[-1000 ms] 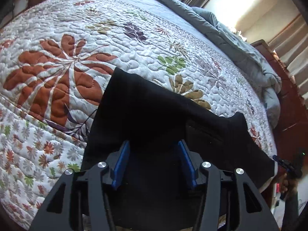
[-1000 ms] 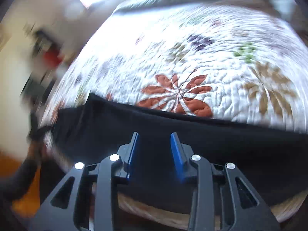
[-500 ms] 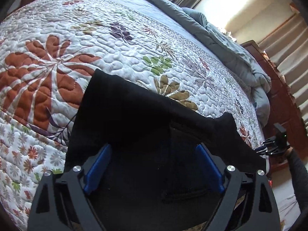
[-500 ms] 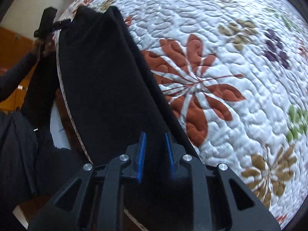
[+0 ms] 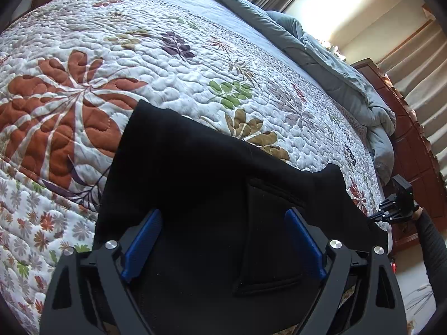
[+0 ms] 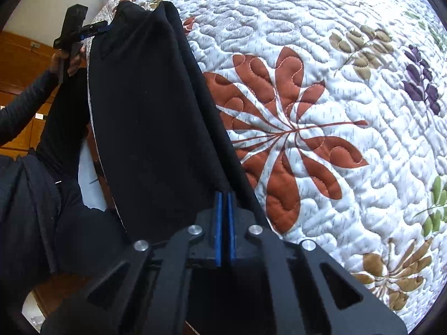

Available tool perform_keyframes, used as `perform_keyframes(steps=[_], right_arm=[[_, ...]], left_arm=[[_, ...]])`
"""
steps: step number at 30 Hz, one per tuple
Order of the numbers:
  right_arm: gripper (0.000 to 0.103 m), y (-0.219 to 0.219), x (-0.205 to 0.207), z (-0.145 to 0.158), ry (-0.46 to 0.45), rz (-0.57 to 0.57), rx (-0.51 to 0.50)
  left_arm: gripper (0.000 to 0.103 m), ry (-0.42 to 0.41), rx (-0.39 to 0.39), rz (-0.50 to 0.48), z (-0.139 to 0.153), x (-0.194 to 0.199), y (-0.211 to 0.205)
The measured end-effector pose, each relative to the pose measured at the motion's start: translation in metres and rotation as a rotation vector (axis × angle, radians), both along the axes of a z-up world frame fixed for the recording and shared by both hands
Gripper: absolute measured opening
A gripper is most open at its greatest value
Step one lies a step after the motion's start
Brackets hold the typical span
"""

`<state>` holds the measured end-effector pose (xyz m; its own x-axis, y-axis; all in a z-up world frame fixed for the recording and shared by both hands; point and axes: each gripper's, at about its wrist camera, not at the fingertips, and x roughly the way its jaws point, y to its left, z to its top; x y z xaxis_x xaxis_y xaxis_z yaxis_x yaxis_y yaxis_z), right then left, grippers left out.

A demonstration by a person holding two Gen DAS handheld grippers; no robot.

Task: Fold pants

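Black pants (image 5: 201, 173) lie flat along the near edge of a floral quilted bedspread (image 5: 117, 55). My left gripper (image 5: 222, 213) hovers low over one end of them, blue pads spread wide, nothing pinched. A stitched pocket panel (image 5: 268, 237) shows between its fingers. In the right wrist view the pants (image 6: 151, 117) stretch away as a long folded strip. My right gripper (image 6: 223, 198) is shut at their near end, pads pressed together on the cloth edge. The left gripper (image 6: 92, 29) shows at the strip's far end, and the right gripper (image 5: 374, 217) at the pants' right corner.
A grey duvet (image 5: 321, 55) is bunched along the far side of the bed. A dark wooden dresser (image 5: 413, 145) stands beyond the bed's corner. The person's dark sleeve (image 6: 25, 111) and body stand at the bed's edge beside wooden drawers (image 6: 19, 55).
The left jaws spread wide over the pants and stayed put. The right gripper rolled and swung down to the pants' end, and its jaws closed there.
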<state>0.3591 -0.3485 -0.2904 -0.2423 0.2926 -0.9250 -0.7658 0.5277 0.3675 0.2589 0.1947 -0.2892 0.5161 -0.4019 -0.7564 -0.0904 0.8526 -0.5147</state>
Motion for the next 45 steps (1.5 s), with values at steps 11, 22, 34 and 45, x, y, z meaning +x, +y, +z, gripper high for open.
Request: perform_keyframes(steps=[11,22,34,45], right_arm=[[0.033,-0.018,0.007,0.003,-0.019,-0.042,-0.008],[0.037,-0.184,-0.029,0.033,-0.112,-0.518,-0.004],[0.028,-0.241,-0.061,0.013,-0.293,-0.876,-0.033],[0.043,-0.387,-0.233,0.002,-0.156,-1.782,0.586]], left_arm=[[0.09,0.0,0.002,0.003,0.0,-0.001,0.0],[0.094,0.01,0.055,-0.025,0.001,0.004,-0.009],[0.095,0.031,0.198,-0.066,0.003,0.005,-0.028],[0.099,0.044,0.314,-0.17,0.003,-0.007,-0.059]])
